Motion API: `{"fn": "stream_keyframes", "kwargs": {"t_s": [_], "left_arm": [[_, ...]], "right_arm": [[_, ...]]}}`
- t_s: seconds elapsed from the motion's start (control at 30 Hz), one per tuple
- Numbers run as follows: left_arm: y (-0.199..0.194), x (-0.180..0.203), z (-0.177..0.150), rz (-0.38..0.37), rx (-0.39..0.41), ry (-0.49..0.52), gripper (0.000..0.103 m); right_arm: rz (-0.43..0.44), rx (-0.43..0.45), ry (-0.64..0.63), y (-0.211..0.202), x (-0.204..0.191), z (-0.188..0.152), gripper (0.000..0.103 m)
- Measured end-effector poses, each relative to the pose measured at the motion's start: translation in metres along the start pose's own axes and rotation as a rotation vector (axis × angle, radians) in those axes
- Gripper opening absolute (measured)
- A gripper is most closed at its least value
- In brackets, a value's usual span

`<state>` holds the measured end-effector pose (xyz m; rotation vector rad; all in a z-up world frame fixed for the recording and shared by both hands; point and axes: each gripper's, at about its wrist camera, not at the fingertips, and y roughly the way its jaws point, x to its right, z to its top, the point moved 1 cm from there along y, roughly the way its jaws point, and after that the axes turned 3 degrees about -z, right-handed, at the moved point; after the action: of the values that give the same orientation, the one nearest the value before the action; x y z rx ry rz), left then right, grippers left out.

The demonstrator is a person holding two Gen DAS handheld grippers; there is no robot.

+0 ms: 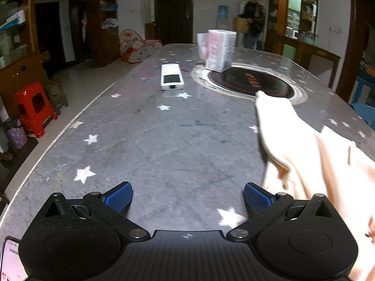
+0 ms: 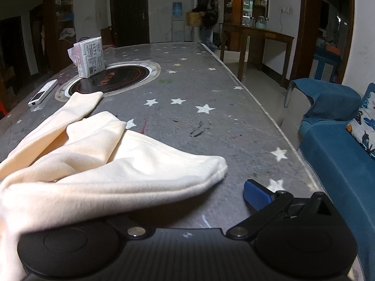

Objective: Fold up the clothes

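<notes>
Left wrist view looks down a grey table printed with white stars. The left gripper has its two blue-padded fingers spread wide with only bare tabletop between them; it holds nothing. A cream-coloured garment lies just to the right of the right-hand finger, with one long part reaching up the table to the edge of a round black induction hob set into the tabletop. A white remote control lies left of the hob, well apart from the cloth, and a wrapped pack of tissues stands on the hob's far rim. A red plastic stool stands on the floor to the left, and a phone screen shows in the bottom left corner.

From the right wrist view, the right gripper also stands wide open. Only its right blue finger shows; a fold of the cream garment is draped over the left side of the gripper and hides the other finger. No pad is seen pressing on the cloth, which lies crumpled with its folds fanning toward the hob. A blue sofa runs along the table's right side. At the far end of the room a person carries a yellowish container.
</notes>
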<state>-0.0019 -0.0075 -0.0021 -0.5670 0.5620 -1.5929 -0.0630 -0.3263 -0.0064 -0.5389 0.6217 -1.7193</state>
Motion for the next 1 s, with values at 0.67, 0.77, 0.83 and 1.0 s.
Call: {"fn": "stream_keyframes", "kwargs": {"t_s": [0.67,0.77,0.83,1.0], "left_arm": [[-0.04,0.029,-0.01,-0.026,-0.057,0.051,0.103],[-0.043,0.034,-0.011,-0.029,-0.059,0.063,0.103],[-0.045,0.035,-0.012,-0.033,-0.061,0.066,0.103],[-0.049,0.038,-0.012,-0.042,-0.06,0.073,0.103]], "right_arm": [[-0.021,0.055,-0.039,-0.057,0.005,-0.018,0.103],[-0.012,0.067,-0.039,-0.065,0.004,-0.02,0.103],[-0.008,0.072,-0.039,-0.069,0.002,-0.021,0.103],[-0.003,0.083,-0.041,-0.076,-0.001,-0.023,0.103]]}}
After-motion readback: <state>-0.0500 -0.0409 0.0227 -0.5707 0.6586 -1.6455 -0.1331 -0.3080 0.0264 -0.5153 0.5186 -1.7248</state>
